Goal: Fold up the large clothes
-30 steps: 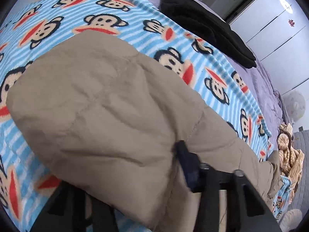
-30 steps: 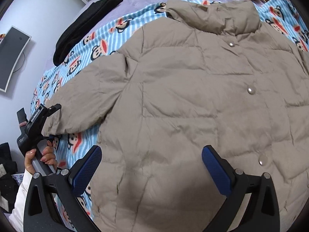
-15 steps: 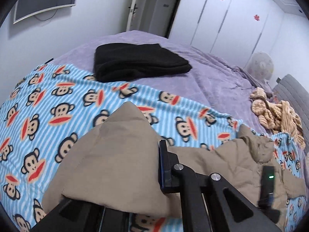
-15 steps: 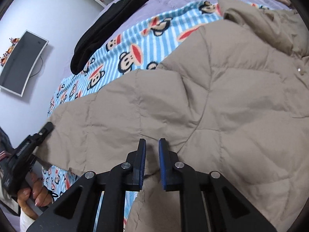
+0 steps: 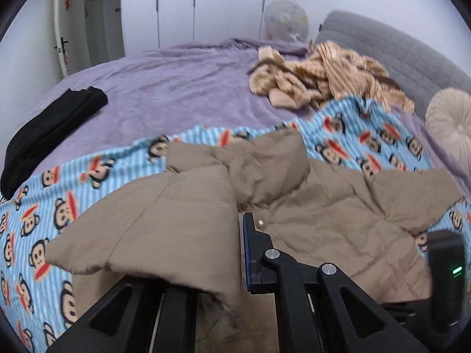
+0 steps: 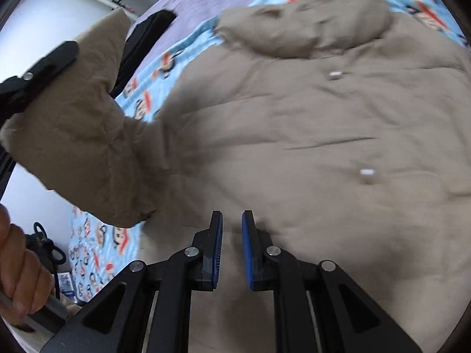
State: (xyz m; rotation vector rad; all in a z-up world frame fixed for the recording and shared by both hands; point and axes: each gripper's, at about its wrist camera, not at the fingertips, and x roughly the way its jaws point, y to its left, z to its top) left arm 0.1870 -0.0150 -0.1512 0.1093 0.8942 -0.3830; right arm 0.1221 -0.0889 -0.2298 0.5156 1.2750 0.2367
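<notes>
far: white wardrobe doors [image 5: 206, 8] | far left: white door [image 5: 88, 29] | right: grey padded headboard [image 5: 397, 53] | bed: purple cover [image 5: 176, 88]

left wrist view sits low behind its own fingers, looking across the bed [image 5: 182, 94] toward the wardrobe doors [image 5: 212, 6] and grey headboard [image 5: 397, 53]. right wrist view tips steeply down, very close over the beige jacket [image 6: 294, 135]. both catch that jacket, the monkey-print blanket [image 5: 44, 211] and the black folded garment [image 5: 50, 129].
</notes>
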